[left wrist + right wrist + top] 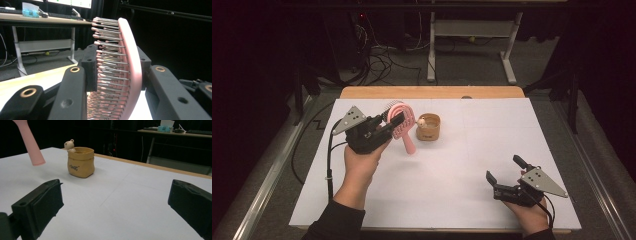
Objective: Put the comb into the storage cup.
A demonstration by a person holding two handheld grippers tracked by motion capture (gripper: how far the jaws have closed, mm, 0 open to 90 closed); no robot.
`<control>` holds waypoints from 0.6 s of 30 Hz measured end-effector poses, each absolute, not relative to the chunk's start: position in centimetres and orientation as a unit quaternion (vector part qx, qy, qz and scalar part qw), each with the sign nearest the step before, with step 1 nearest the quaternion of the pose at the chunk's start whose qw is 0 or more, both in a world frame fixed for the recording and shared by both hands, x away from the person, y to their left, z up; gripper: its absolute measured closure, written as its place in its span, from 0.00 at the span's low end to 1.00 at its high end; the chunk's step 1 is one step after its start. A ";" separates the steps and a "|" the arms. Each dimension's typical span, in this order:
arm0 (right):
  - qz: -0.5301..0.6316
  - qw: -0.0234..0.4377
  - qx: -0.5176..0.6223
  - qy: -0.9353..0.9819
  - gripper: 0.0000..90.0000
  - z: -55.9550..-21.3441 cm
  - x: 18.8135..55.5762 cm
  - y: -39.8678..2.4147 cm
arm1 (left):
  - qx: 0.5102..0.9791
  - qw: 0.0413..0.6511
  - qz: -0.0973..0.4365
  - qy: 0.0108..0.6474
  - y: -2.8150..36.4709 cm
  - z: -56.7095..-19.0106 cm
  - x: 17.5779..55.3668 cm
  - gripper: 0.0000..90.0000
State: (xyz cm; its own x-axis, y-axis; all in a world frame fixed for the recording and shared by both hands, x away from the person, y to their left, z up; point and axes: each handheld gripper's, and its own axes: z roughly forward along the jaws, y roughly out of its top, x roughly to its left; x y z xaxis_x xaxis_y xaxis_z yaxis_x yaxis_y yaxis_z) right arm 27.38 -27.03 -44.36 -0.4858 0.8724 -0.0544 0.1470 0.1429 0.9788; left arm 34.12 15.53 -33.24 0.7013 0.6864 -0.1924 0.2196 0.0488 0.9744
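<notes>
Hairbrush (403,122), pink, is clamped by its head between the jaws of the left gripper (396,120) and carried above the white table cover (452,170), left of centre and toward the far side. In the high view its long axis runs from the rounded head at upper left to the handle end at lower right, so the handle points down and toward the person, its tip hanging free above the cover. The right gripper view catches that handle (29,143) as a plain, smooth pink shaft with a flat-cut end, slanting in from the top left corner.

In the left gripper view the hairbrush (131,62) stands edge-on: a curved pink back on the right, rows of thin metal pins with small pink ball tips pointing left. One black pad (89,71) presses on the pin side, the other sits against the back. Grip is firm on the head.

Just right of the brush stands a small tan pouch-shaped pot (428,127) with dark lettering on its front and a little pale bear figure at its rim; brush and pot are near but apart.

Right gripper (507,174) rests low at the near right of the cover, held in the person's hand, jaws spread wide with nothing between them; both pads show well apart in its own view.
</notes>
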 end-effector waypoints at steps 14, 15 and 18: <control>0.535 0.339 0.374 0.678 0.00 -44.5 27.3 -26.8 | 0.662 0.644 0.188 0.332 14.7 -31.9 35.0 0.70; 0.534 0.339 0.375 0.678 0.00 -44.5 27.3 -26.9 | 0.661 0.645 0.188 0.333 14.6 -31.8 35.1 0.70; 0.534 0.339 0.376 0.677 0.00 -44.5 27.3 -26.9 | 0.657 0.649 0.187 0.334 14.4 -31.5 35.5 0.70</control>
